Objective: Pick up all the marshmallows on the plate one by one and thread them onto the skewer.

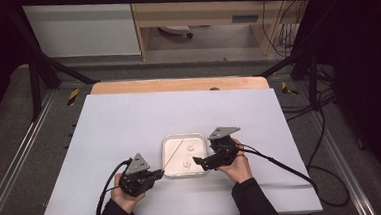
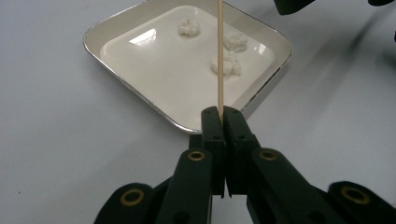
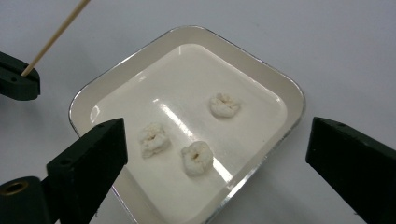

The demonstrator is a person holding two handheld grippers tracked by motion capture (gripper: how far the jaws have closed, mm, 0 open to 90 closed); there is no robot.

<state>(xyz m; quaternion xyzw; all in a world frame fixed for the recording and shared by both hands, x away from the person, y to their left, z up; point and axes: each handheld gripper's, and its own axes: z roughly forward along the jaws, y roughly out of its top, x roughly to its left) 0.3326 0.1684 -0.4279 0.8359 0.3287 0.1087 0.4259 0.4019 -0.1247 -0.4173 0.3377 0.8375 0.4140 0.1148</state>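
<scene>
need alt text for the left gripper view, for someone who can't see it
The left gripper, jaws shut, holds a thin wooden skewer that points out over a shallow white tray on a pale table. Three small white lumps lie at the tray's far side.

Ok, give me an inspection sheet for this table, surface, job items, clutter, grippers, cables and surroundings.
Surface: white table top, flat; wooden strip along the far edge.
Job's things: square white tray holding three small white lumps, apart from each other; thin wooden skewer slanting over the tray.
Clutter: nothing seen.
Grippers: left gripper shut on the skewer's end, beside the tray; right gripper open, jaws wide, above the tray's lumps.
Cables: one black cable trails from the right gripper across the table; another from the left gripper off the near edge.
Surroundings: black frame posts, grey floor, a cabinet beyond.
</scene>
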